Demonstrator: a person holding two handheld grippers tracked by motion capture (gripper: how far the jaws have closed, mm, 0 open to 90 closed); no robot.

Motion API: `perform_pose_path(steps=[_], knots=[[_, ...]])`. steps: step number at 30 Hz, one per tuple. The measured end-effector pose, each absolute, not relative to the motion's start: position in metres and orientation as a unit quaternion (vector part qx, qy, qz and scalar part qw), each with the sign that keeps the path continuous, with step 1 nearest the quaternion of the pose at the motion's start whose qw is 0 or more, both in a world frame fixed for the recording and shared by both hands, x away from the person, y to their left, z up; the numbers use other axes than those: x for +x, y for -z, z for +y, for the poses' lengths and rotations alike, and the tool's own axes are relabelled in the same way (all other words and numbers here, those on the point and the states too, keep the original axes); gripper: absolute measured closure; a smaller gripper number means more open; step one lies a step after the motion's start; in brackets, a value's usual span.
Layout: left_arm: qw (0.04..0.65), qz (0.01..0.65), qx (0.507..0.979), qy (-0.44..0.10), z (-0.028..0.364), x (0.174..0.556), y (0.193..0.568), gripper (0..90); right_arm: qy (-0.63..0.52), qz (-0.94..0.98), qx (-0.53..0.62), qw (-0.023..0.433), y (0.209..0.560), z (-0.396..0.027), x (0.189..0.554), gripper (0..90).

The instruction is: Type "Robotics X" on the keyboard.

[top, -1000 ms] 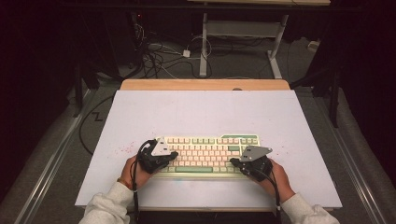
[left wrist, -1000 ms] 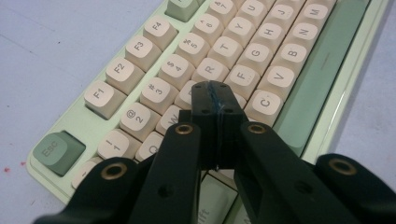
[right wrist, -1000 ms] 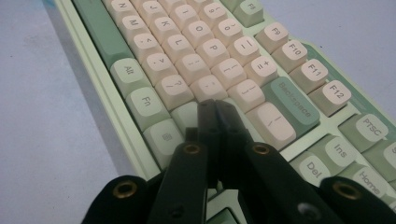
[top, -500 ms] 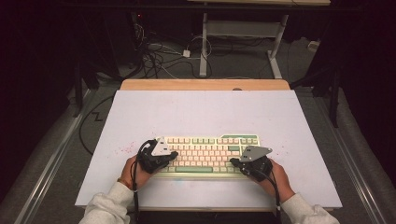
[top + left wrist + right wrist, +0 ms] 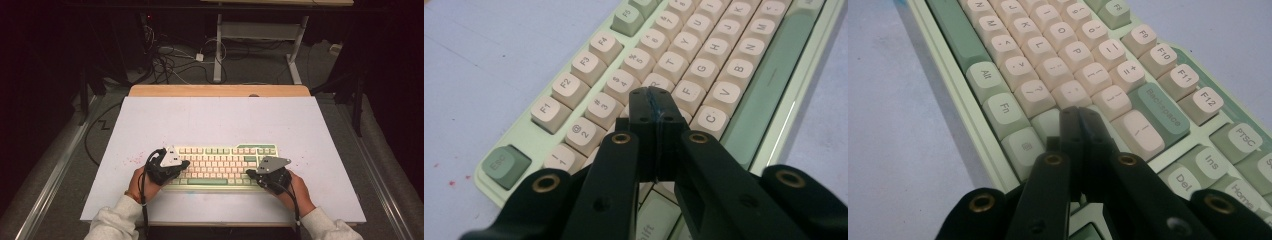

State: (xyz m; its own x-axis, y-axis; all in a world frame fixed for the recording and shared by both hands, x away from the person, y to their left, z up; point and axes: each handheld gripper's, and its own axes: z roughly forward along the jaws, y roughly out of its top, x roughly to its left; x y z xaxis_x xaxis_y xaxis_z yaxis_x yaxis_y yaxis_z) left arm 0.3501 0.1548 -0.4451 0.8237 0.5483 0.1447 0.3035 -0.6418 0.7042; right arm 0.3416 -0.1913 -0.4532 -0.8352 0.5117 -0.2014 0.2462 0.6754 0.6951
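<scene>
Lying in the lower middle of the high view, a cream and pale green mechanical keyboard (image 5: 222, 165) sits flat on the wide white surface (image 5: 215, 120), its long edge running left to right across the frame. At the keyboard's left end the left hand-held gripper (image 5: 184, 164), black with a grey three-cornered plate on top, reaches in from the lower left, and the person's left hand (image 5: 137, 182) holds it from behind. At the right end the right hand-held gripper (image 5: 249, 173) reaches in from the lower right, held by the right hand (image 5: 299, 187), and pale sleeves show at the bottom edge. In the left gripper view the two black jaws are pressed together with nothing between them, their joined tip over the letter keys in the centre of the frame, with the green Esc key (image 5: 504, 165) at lower left and the long green space bar (image 5: 769, 85) at the right. In the right gripper view the jaws are likewise closed and empty, their tip in the centre just below the cream keys, with the green Backspace key (image 5: 1160, 111) to the right. A few small red specks (image 5: 131, 161) mark the surface left of the keyboard in the high view.
</scene>
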Motion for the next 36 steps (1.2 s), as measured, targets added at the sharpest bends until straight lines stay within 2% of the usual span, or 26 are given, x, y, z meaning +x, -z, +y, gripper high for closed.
perform_pose_path(steps=[17, 36], knots=[[0.364, 0.238, 0.88, -0.191, 0.164, 0.344, 0.433, 87.4, -0.342, 0.894, 0.209, 0.199, 0.452, -0.192, 0.342, 90.0], [0.371, 0.241, 0.874, -0.199, 0.172, 0.337, 0.429, 87.4, -0.407, 0.861, 0.212, 0.22, 0.419, -0.205, 0.333, 90.0]])
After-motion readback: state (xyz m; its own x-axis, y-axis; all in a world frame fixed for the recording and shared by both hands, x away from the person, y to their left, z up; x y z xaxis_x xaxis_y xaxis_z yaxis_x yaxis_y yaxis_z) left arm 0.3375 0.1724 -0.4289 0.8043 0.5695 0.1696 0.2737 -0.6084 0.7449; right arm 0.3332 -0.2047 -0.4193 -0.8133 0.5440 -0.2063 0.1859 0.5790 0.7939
